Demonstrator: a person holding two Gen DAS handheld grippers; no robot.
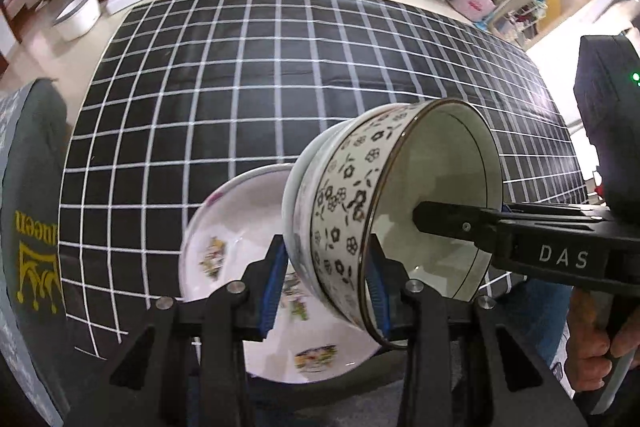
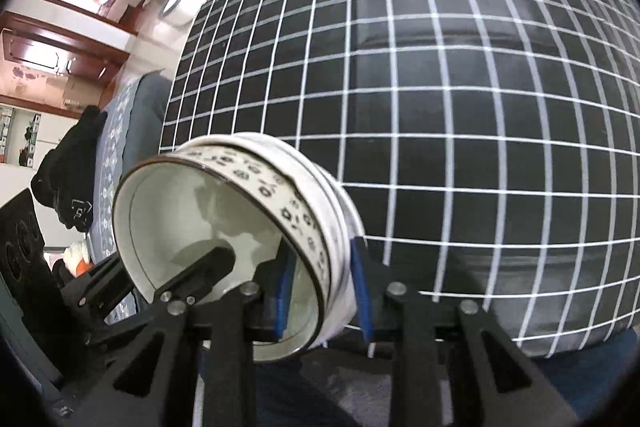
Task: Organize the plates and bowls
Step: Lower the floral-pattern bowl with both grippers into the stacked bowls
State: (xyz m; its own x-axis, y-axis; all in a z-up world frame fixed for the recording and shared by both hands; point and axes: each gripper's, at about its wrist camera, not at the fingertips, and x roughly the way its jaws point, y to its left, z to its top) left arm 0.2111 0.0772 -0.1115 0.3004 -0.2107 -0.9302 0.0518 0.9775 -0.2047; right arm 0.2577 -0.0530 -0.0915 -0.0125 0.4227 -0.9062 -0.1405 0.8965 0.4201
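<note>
bowls (image 1: 352,227), nested and tipped on edge low in the frame, are clamped at opposite rims by the left hand-held gripper (image 1: 326,291) and right hand-held gripper (image 2: 322,291), sharing the load above a plate (image 1: 240,247).

A flower-patterned bowl (image 1: 352,211) with black blossoms on cream and a dark rim sits nested in a plain white bowl (image 1: 294,195); the pair is tipped on its side at lower centre-right of the left view, opening facing right. Below-left of it lies a white plate (image 1: 224,251) with coloured motifs, on the black-and-white checked cloth
</note>
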